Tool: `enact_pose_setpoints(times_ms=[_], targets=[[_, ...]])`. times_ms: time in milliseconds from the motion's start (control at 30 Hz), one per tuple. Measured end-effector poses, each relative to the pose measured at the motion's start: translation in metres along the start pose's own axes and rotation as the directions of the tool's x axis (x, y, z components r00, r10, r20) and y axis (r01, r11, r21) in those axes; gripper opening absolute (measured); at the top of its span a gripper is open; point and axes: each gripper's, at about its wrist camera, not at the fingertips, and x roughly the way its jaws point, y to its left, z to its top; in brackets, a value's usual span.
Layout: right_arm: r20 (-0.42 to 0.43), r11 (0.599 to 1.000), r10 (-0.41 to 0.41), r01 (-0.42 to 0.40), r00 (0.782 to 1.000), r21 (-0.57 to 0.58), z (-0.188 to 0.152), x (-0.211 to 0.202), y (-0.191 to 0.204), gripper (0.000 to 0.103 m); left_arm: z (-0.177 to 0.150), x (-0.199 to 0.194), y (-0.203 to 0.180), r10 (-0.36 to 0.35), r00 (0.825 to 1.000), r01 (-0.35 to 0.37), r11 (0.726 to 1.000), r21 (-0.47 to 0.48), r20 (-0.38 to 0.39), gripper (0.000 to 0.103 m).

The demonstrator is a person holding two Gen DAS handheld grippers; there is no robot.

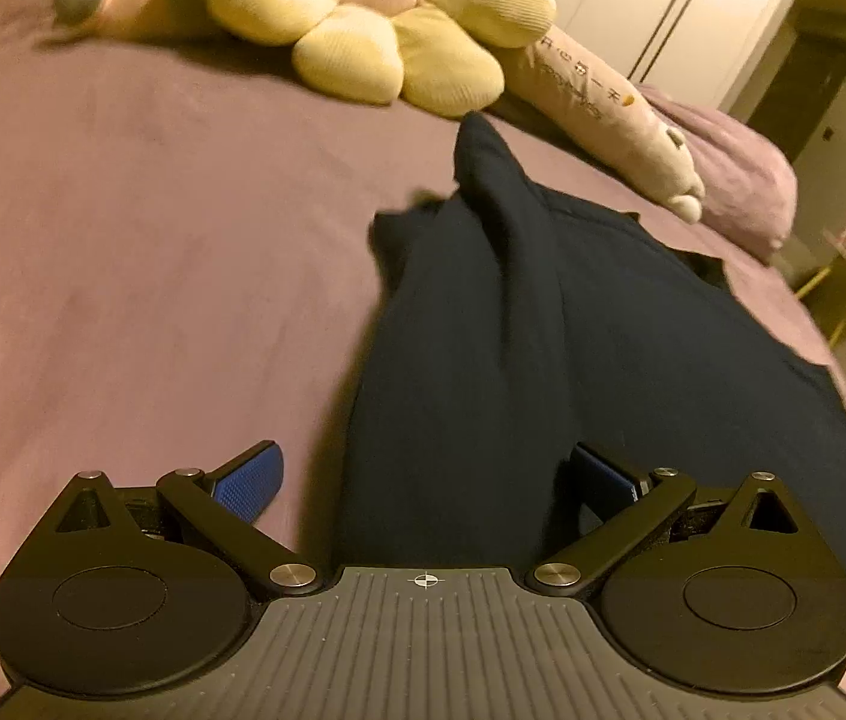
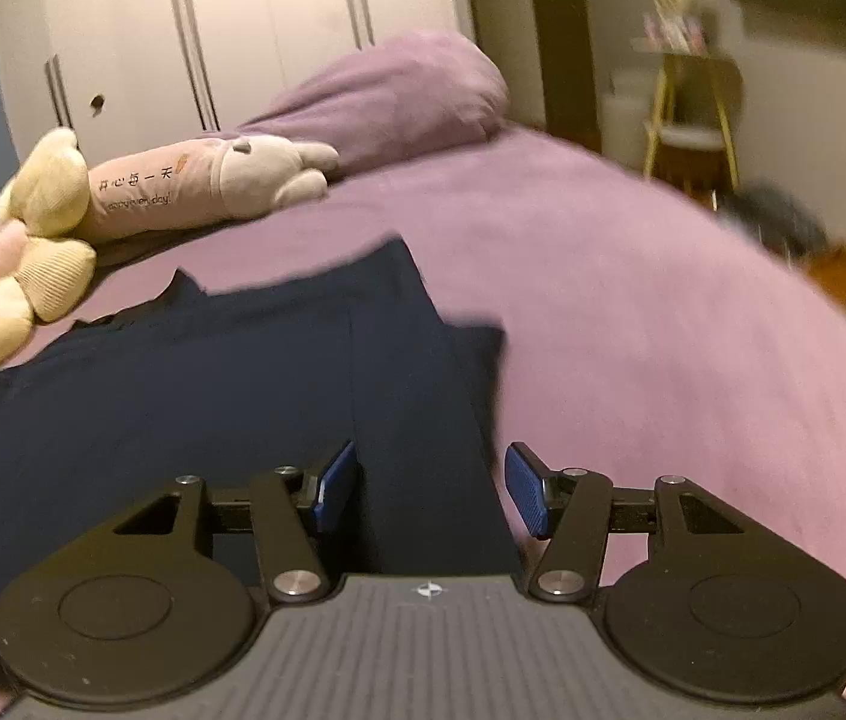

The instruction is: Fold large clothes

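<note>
Left wrist view, left gripper (image 1: 423,474) spread above dark navy garment (image 1: 543,330) at lower centre, purple bed (image 1: 153,240), right gripper (image 2: 430,480) spread, nothing pinched, flower cushion (image 1: 375,18) at top.

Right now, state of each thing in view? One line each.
Left gripper: open, holding nothing.
Right gripper: open, garment between the fingers, not pinched.
Garment: lying on the bed, ridged and creased down its length.
Bed: covered by a purple sheet.
Wardrobe: doors shut.
</note>
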Motion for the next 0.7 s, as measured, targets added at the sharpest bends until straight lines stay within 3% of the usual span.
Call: enact_pose_setpoints(times_ms=[167,233,433,500,700], targets=[[-0.060,0.999,-0.021,0.024,0.998,0.039,-0.033,-0.029,-0.010,0.050,-0.007,-0.010,0.007,-0.104,0.994,0.100,0.990,-0.104,-0.036,0.103],[-0.037,0.998,0.004,-0.002,0.999,0.067,-0.032,-0.037,-0.008,0.044,-0.001,-0.007,0.014,-0.143,0.989,0.136,0.978,-0.158,-0.037,0.103],[0.077,0.994,0.109,-0.111,0.991,0.019,-0.017,-0.055,0.024,0.044,0.014,0.016,0.047,-0.281,0.957,0.242,0.906,-0.347,-0.068,0.101],[0.060,0.986,0.166,-0.167,0.984,0.014,-0.016,-0.052,0.037,0.044,0.020,0.027,0.055,-0.312,0.946,0.258,0.888,-0.380,-0.087,0.090],[-0.042,0.966,0.256,-0.257,0.966,-0.019,-0.014,-0.024,0.088,0.043,0.043,0.066,0.062,-0.397,0.905,0.300,0.851,-0.430,-0.155,0.071]])
